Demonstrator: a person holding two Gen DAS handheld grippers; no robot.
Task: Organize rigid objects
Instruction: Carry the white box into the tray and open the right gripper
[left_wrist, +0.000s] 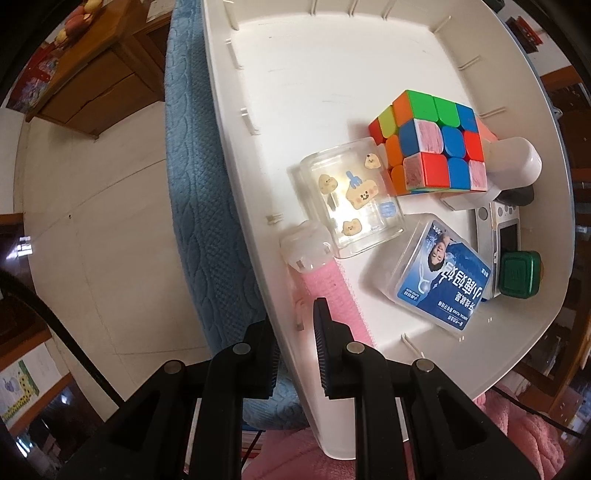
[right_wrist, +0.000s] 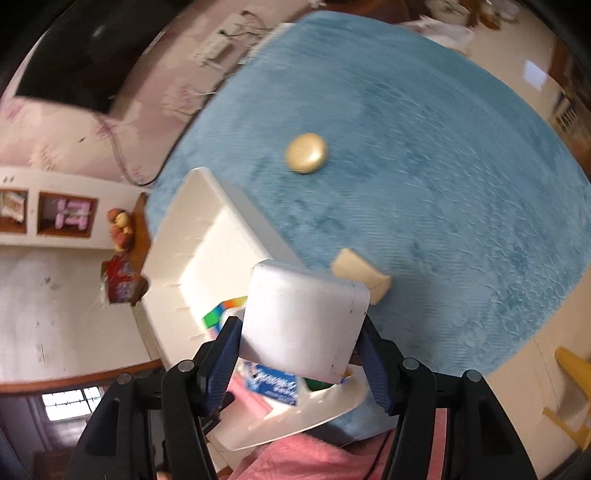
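Note:
My left gripper (left_wrist: 295, 350) is shut on the near rim of a white plastic bin (left_wrist: 332, 66) that rests on the blue blanket. The bin holds a Rubik's cube (left_wrist: 430, 144), a clear sticker box (left_wrist: 351, 195), a blue floss box (left_wrist: 443, 280), a pink roller (left_wrist: 328, 291), a small white camera (left_wrist: 498, 229), a green case (left_wrist: 519, 273) and a white rounded object (left_wrist: 513, 162). My right gripper (right_wrist: 299, 354) is shut on a white boxy object (right_wrist: 303, 321) above the bin (right_wrist: 207, 240). A gold round tin (right_wrist: 306, 152) and a tan block (right_wrist: 364, 273) lie on the blanket.
The blue blanket (right_wrist: 424, 166) covers a bed. Pink bedding (right_wrist: 92, 129) lies beyond it. A wooden cabinet (left_wrist: 92, 85) with fruit stands on the pale floor to the left. A yellow object (right_wrist: 572, 373) stands on the floor at right.

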